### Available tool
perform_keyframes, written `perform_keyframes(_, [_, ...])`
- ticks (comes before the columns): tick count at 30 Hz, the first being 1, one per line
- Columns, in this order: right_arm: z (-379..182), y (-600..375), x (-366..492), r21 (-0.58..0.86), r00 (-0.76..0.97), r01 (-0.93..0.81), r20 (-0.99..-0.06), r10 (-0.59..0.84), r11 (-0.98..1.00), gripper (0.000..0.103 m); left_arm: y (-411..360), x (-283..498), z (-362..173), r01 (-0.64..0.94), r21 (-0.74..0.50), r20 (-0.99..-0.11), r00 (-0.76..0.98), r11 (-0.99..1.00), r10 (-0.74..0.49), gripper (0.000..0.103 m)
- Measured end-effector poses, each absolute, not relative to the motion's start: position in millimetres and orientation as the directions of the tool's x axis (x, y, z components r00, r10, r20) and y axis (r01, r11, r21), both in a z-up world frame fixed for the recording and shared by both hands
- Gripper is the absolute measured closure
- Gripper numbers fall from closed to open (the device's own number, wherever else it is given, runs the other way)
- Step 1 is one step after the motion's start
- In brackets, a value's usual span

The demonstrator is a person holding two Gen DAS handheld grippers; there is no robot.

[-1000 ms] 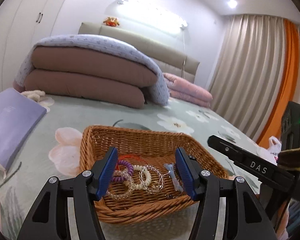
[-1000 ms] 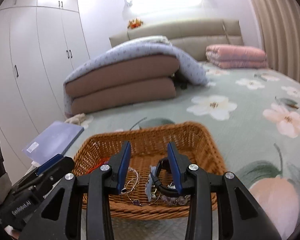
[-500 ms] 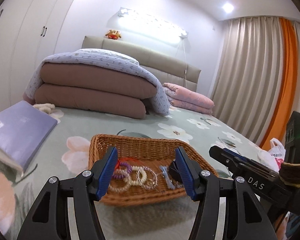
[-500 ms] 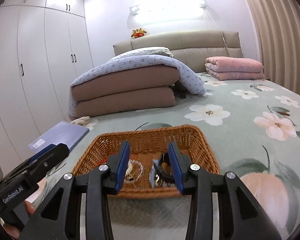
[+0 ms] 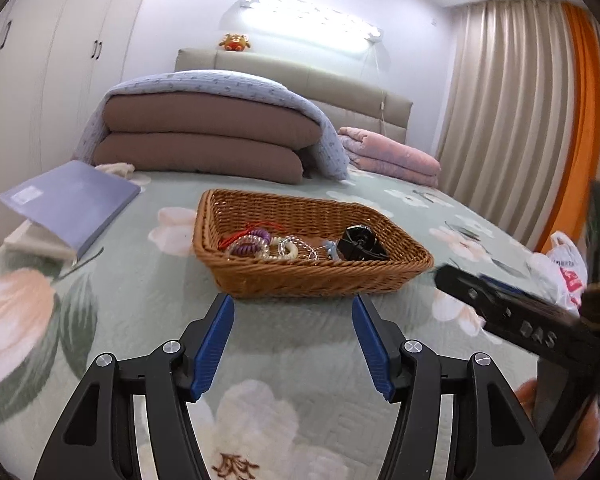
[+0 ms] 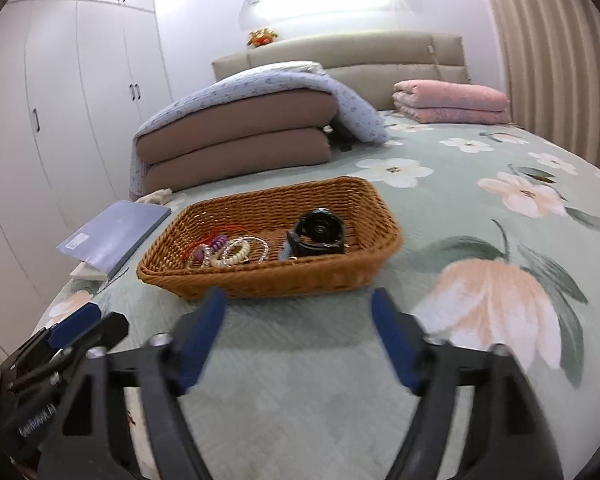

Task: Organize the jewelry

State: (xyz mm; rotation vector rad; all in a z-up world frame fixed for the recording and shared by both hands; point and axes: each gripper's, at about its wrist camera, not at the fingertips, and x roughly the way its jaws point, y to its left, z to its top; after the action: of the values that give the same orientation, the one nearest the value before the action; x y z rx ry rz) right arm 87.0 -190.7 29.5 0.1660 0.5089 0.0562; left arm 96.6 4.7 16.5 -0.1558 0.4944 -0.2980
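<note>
Brown wicker basket (image 5: 320,280); pale green bedspread (image 6: 480,216), pink-white floral print; lavender book (image 5: 72,204); blue fingers (image 5: 214,344); black watch (image 6: 320,234).

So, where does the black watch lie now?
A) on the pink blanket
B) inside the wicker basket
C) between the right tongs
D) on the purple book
B: the black watch lies inside the wicker basket, beside the bracelets.
</note>
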Motion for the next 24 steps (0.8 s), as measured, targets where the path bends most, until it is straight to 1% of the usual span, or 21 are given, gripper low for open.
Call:
perform_keyframes(2, [24.2, -191.8, 80.3, 0.163, 0.871, -0.007, -0.484, 0.086, 0.987, 0.022, 7.5, 94.3, 10.9, 0.246, -0.244, -0.445, 0.831, 0.938, -0.334, 0.029])
perform_keyframes(4, [20.1, -189.3, 81.1, 0.146, 0.863, -0.009, -0.499, 0.081, 0.989, 0.022, 6.7, 93.8, 5.3, 0.239, -0.251, -0.457, 0.825, 0.938, -0.332, 0.029])
perform_keyframes(7, [15.6, -181.5, 83.4, 0.09, 0.859, 0.003, -0.511, 0.044, 0.996, 0.022, -0.9, 92.8, 4.0, 0.195, -0.181, -0.476, 0.84, 0.964, -0.259, 0.029])
perform_keyframes(10, [11.3, -172.7, 81.9, 0.029, 0.861, -0.001, -0.509, 0.015, 1.0, 0.022, -5.5, 94.9, 0.2, 0.183, -0.156, -0.498, 0.834, 0.971, -0.237, 0.029])
perform_keyframes(12, [10.8, -170.9, 81.3, 0.02, 0.864, -0.001, -0.504, 0.011, 1.0, 0.022, -6.6, 96.9, -0.2, 0.188, -0.155, -0.51, 0.826, 0.97, -0.241, 0.029])
perform_keyframes(15, [11.5, -171.9, 77.1, 0.016, 0.874, 0.02, -0.487, -0.01, 1.0, 0.022, -6.9, 94.2, 0.8, 0.185, -0.148, -0.501, 0.833, 0.972, -0.235, 0.029])
perform_keyframes(20, [12.4, -175.6, 76.6, 0.031, 0.875, 0.02, -0.484, -0.002, 0.999, 0.022, -4.3, 94.3, 1.2, 0.169, -0.151, -0.501, 0.836, 0.974, -0.223, 0.029])
perform_keyframes(24, [12.4, -176.0, 77.1, 0.038, 0.875, 0.016, -0.485, 0.004, 0.999, 0.022, -5.6, 93.7, 1.4, 0.195, -0.154, -0.494, 0.834, 0.969, -0.246, 0.029])
